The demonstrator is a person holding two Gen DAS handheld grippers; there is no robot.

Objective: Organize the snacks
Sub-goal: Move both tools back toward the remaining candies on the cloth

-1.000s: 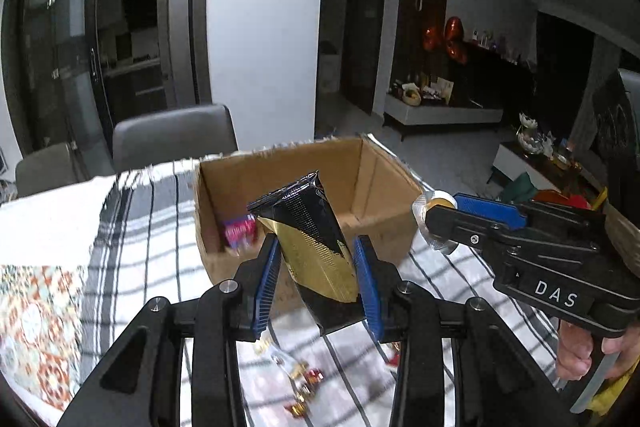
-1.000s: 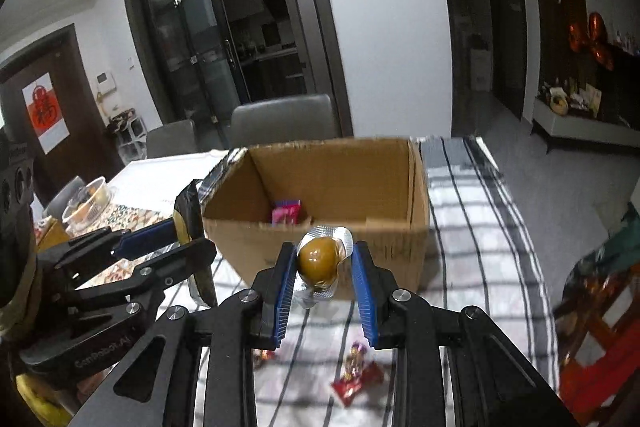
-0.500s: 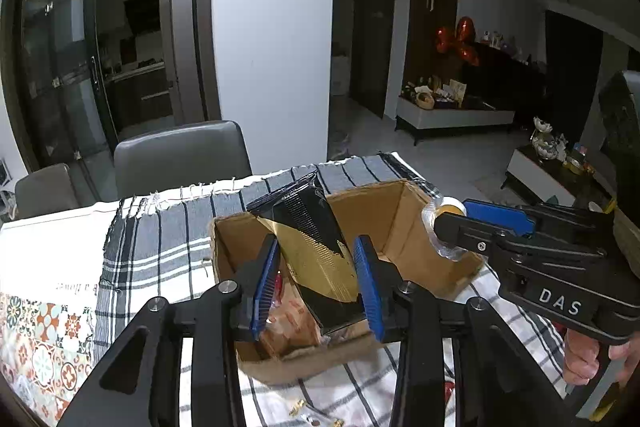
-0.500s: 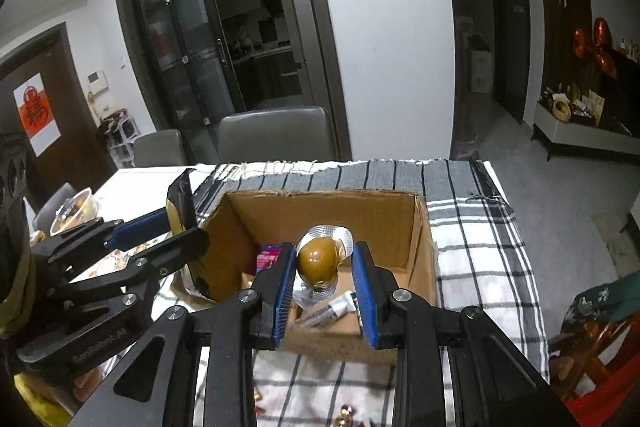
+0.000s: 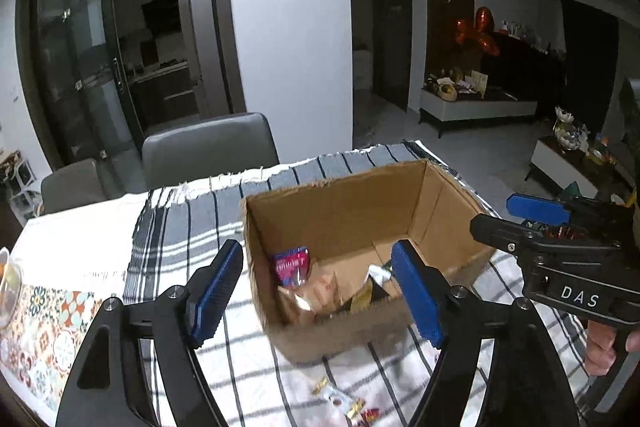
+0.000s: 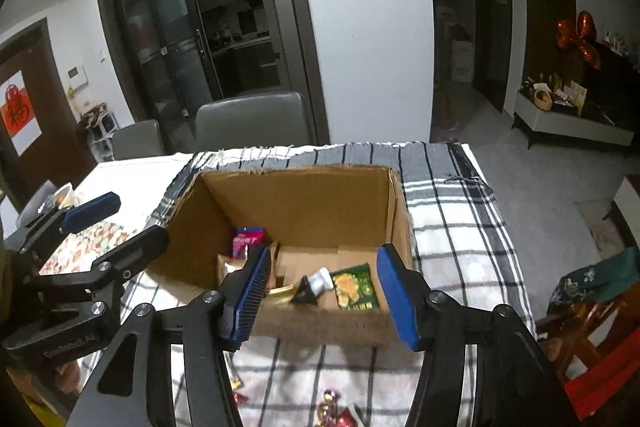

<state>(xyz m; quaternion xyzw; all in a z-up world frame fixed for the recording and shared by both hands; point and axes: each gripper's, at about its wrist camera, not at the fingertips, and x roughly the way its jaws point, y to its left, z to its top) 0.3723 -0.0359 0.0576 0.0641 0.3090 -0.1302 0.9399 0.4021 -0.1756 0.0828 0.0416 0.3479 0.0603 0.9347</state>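
inside open cardboard box, jumbled snack packets

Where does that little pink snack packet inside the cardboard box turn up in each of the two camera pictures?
Left wrist view: the pink snack packet sits just left of centre, against the near-left inside wall of the cardboard box.
Right wrist view: the same packet is left of centre, in the box's far-left corner, above the gripper's left blue pad.
Shared landmark: the grey chair behind the table.
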